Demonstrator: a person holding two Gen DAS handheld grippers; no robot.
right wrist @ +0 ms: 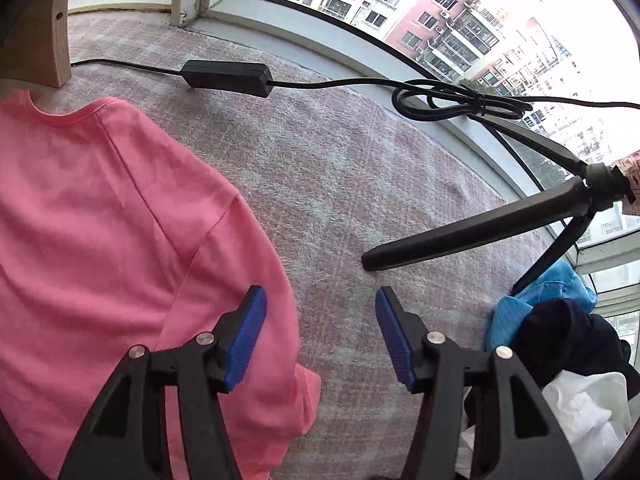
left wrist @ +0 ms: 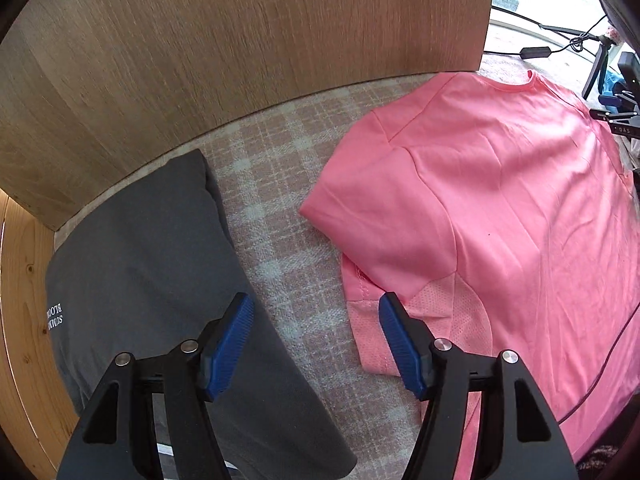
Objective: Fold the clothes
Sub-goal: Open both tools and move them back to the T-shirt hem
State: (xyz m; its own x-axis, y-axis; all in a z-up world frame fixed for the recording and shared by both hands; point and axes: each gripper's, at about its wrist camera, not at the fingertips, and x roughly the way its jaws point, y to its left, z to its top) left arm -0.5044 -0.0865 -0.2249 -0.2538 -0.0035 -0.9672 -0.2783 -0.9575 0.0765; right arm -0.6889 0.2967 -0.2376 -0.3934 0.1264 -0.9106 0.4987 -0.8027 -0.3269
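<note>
The pink T-shirt (left wrist: 500, 208) is lying spread flat on the plaid blanket (left wrist: 272, 184), likely laid out for folding, its sleeve just ahead of the left tool (left wrist: 316, 310), whose jaws are standing wide and empty. The right tool (right wrist: 318, 300), also gaping empty, is hovering over the other sleeve's edge, while a folded grey shirt (left wrist: 160, 264) is sitting set aside under the left tool's left finger.
</note>
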